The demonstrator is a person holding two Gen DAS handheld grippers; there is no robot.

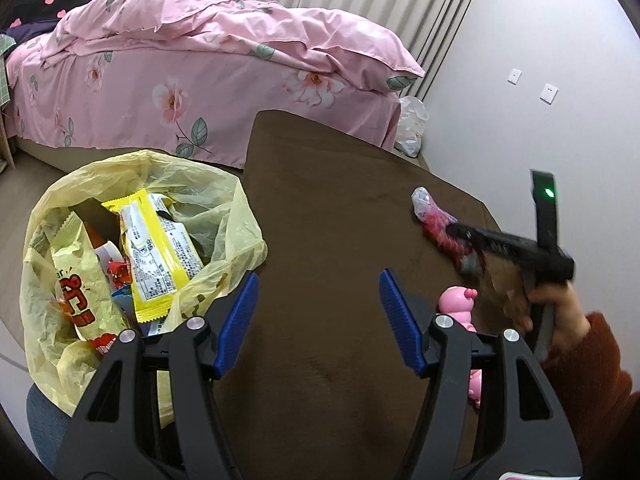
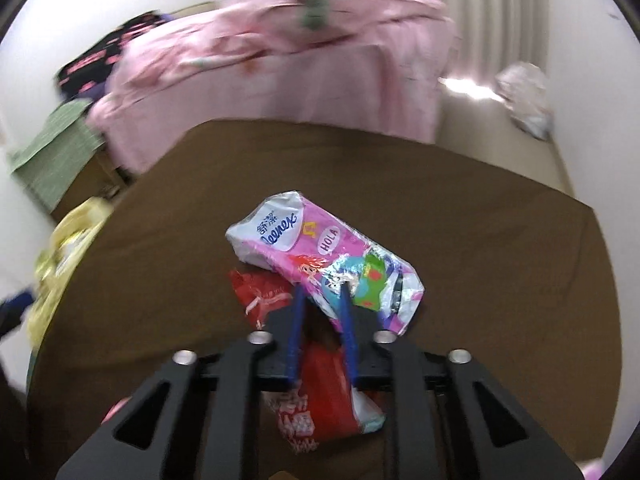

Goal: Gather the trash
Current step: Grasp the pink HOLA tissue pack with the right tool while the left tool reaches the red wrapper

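Left wrist view: the left gripper (image 1: 318,312) is held with jaws apart and empty over bare brown tabletop (image 1: 340,200), whose far edge faces a pink bed (image 1: 200,80). Beside the table's left edge a yellow trash bag (image 1: 132,240) gapes open, filled with snack wrappers (image 1: 160,248). A pink toy (image 1: 456,304) stands just right of the fingers. Further right, the right gripper (image 1: 452,228) is seen at a tissue packet (image 1: 430,208).

Right wrist view: the right gripper (image 2: 320,288) is clamped on the tissue packet's (image 2: 320,248) near end; a red wrapper (image 2: 328,392) lies beneath. The bag (image 2: 68,248) is seen at the left edge.
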